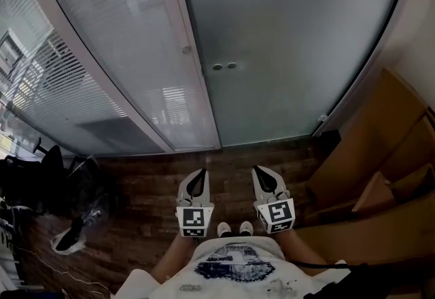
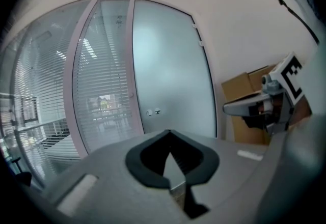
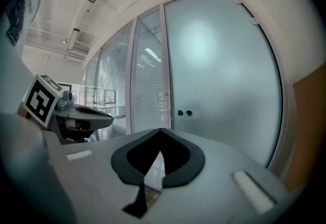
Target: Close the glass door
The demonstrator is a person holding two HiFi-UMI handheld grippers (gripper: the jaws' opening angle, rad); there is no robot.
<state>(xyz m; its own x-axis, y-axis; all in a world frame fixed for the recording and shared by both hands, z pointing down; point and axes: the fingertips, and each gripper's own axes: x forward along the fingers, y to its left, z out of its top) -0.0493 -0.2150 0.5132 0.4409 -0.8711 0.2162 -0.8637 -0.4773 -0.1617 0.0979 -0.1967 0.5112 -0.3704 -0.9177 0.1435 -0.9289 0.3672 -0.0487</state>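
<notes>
Although the task is to close it, the frosted glass door (image 1: 292, 46) seems to sit flush in its frame already. Its left edge lies against the pale frame post (image 1: 195, 53), and I see no gap there or along the dark seal on its right side. Through the wide lens I can't be sure the latch has caught. Two small round fittings (image 1: 224, 66) sit near that left edge at about mid-height, and to the left of the post runs a glazed partition with blinds (image 1: 102, 53).

The person stands square to the door on the wood floor (image 1: 156, 182), well back from it. The left gripper (image 1: 200, 174) and right gripper (image 1: 258, 172) are held side by side low at the waist. They point roughly level toward the door and touch nothing. Each gripper view shows its own jaws brought together at the tips, with only door and floor visible through the opening behind them, so both claws are closed and empty. Cardboard boxes (image 1: 380, 148) are stacked against the wall to the right of the door, clear of it.

I judge the closing stroke to be done, or very nearly so. If anything is left, it would be a short level push with a closed claw tip on the panel near the round fittings to seat the door. That push should be gentle, since hard jaw tips would be pressing on glass.
</notes>
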